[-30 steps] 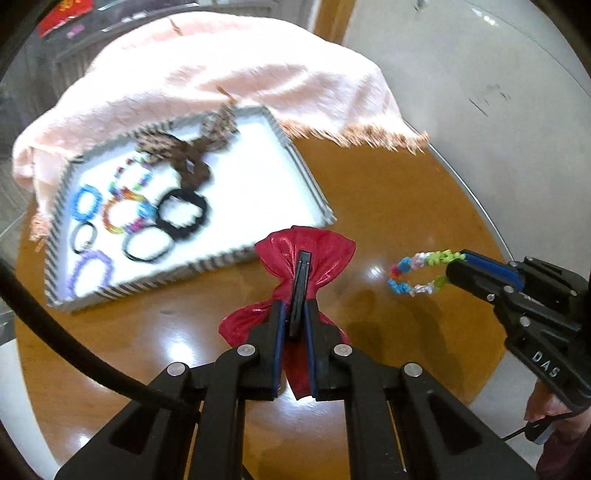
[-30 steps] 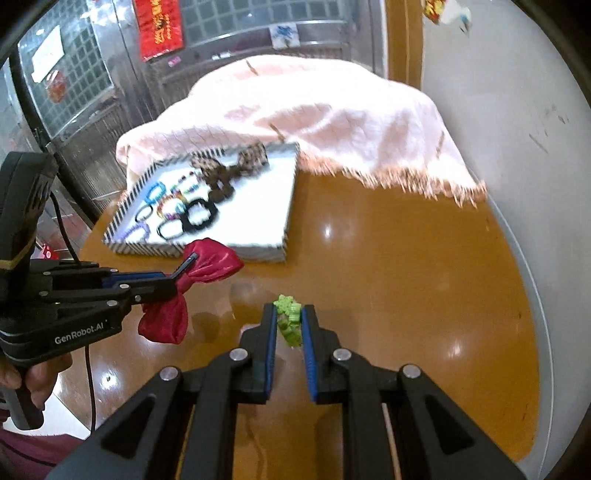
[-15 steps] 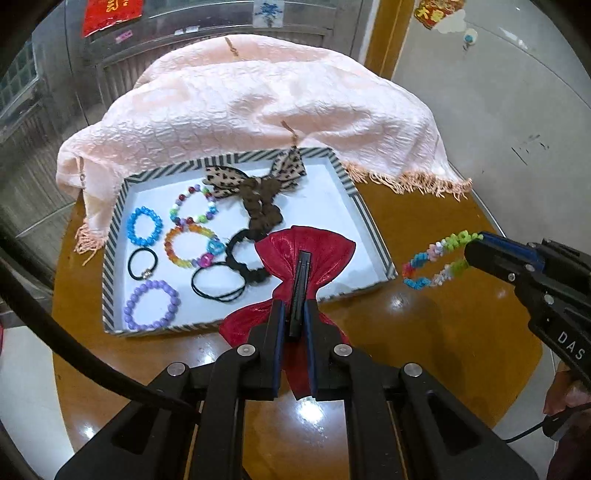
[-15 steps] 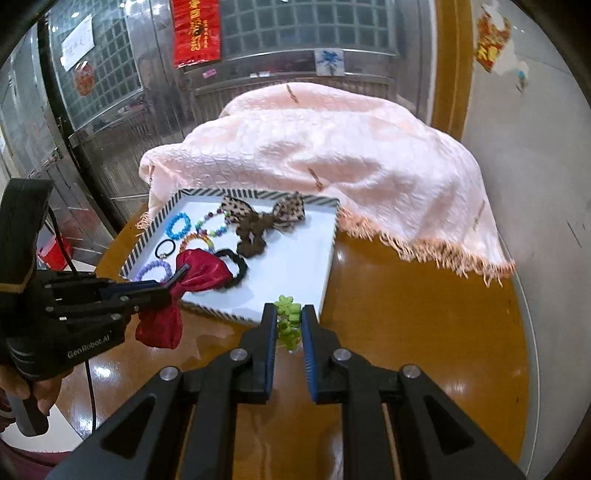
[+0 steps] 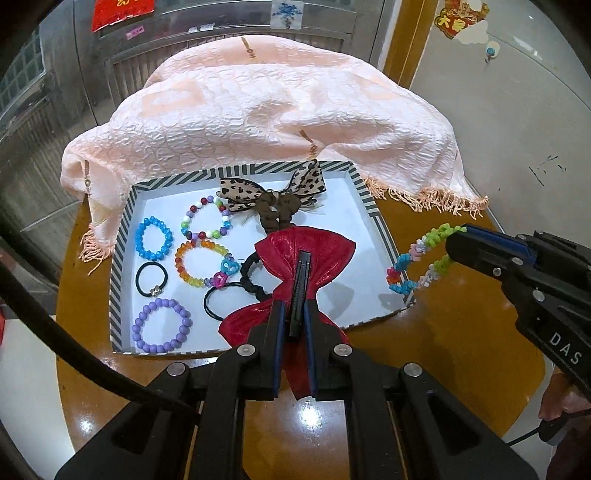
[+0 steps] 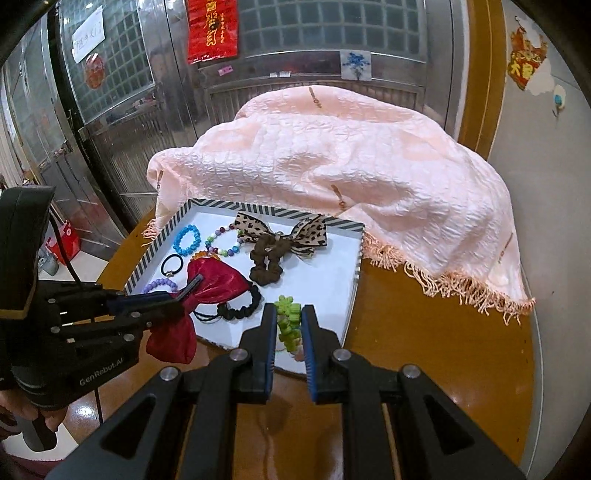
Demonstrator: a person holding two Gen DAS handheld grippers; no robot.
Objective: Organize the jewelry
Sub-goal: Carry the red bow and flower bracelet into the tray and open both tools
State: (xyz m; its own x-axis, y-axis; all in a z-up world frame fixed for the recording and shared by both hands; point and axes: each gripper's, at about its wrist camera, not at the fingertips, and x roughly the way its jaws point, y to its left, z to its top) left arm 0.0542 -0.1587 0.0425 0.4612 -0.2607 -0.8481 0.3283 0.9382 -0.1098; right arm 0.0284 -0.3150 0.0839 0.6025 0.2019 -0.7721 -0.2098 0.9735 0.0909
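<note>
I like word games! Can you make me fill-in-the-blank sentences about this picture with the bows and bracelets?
1. The left gripper holds a shiny ____ bow.
2. The right gripper holds a bead bracelet by its ____ beads.
3. The leopard bow lies inside the striped ____.
4. A ____ cloth is draped behind it.

Missing words: red; green; tray; pink

Steel shutter door (image 6: 314,44), red poster (image 6: 212,29), grey wall (image 5: 517,110), round wooden table (image 6: 443,350).

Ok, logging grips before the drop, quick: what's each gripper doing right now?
Left gripper: shut on the red bow.
Right gripper: shut on the bead bracelet.
</note>
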